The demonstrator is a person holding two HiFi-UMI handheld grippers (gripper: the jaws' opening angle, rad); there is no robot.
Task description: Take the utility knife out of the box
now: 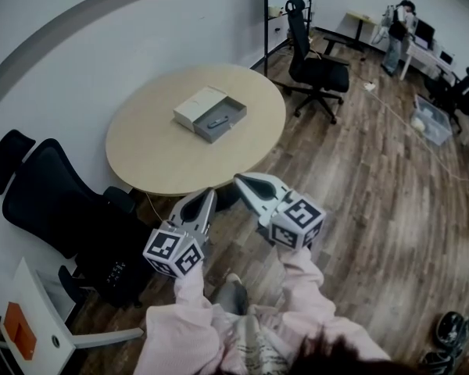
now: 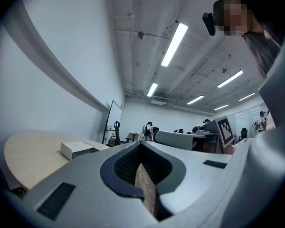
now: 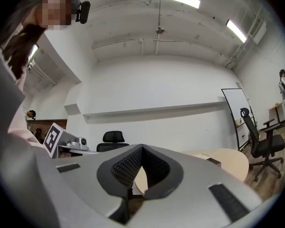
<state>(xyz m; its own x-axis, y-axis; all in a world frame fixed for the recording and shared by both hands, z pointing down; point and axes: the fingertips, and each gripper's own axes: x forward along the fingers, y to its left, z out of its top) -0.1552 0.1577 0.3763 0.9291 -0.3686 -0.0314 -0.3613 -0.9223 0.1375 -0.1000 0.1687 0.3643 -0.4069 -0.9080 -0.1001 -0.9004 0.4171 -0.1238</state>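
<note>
An office room with a wood floor holds a round pale table [image 1: 152,158], with a black chair [image 1: 51,201] at its near side. Near the table's middle sits the box [image 1: 195,106], open so that its grey tray [image 1: 228,109] is exposed. The utility knife [image 1: 217,122] lies in that tray, untouched and reachable from above. The person stands well apart from the table, so the 2 tools are held level in front of the body. The left tool [image 1: 209,195] and the right tool [image 1: 240,181] each have their jaws together on nothing, likely a carrying posture until the box is within reach.
</note>
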